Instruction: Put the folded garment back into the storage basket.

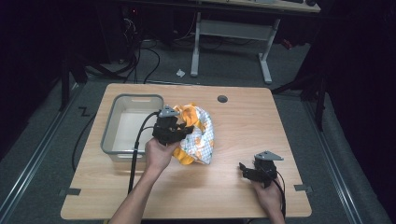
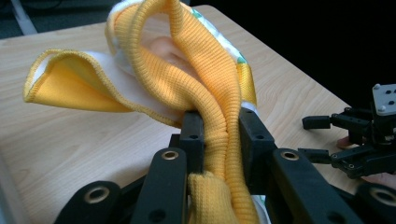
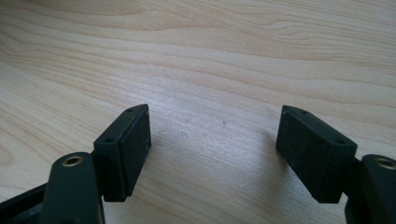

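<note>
The left gripper (image 2: 219, 135) is pinching the yellow ribbed hem of a small garment (image 1: 198, 133), which is hanging bunched just right of the grey bin (image 1: 108, 135). The right gripper (image 3: 212, 149) is resting wide apart, holding nothing, over the bare wooden table (image 1: 233, 186) at the near right.

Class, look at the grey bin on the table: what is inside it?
The grey bin shows a bare pale floor with nothing in it. The left gripper, shut on the yellow garment, and its cable cover the bin's right near corner, so that part cannot be checked.
</note>
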Demonstrator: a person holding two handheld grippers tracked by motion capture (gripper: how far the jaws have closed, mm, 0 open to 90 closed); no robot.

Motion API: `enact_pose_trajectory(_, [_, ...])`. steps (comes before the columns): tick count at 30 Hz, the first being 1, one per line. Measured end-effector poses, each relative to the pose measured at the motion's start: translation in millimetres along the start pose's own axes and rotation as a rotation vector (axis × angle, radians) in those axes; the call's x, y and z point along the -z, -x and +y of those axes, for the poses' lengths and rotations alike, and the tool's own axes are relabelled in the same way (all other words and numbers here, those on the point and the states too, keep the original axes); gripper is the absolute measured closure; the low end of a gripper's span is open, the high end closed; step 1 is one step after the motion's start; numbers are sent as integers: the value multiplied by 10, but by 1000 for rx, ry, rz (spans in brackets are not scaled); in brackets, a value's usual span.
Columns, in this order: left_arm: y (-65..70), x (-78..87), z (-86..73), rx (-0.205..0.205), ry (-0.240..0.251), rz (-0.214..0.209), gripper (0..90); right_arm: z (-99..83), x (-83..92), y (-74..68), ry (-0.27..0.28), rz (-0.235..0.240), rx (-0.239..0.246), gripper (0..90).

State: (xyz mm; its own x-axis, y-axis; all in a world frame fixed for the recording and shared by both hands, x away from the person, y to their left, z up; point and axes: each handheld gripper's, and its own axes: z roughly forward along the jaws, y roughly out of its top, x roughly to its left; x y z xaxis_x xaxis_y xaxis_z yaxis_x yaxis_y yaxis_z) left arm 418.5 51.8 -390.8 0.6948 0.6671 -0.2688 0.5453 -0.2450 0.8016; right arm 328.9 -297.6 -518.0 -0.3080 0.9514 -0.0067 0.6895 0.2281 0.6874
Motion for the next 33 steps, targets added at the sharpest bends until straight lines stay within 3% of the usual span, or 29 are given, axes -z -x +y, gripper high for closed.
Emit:
enact_pose_trajectory(15, [-159, 276, 22, 27, 36, 22, 747, 0, 0, 0, 0, 0, 0, 267])
enact_pose_trajectory(33, [-337, 556, 67, 24, 54, 57, 746, 0, 0, 0, 0, 0, 0, 267])
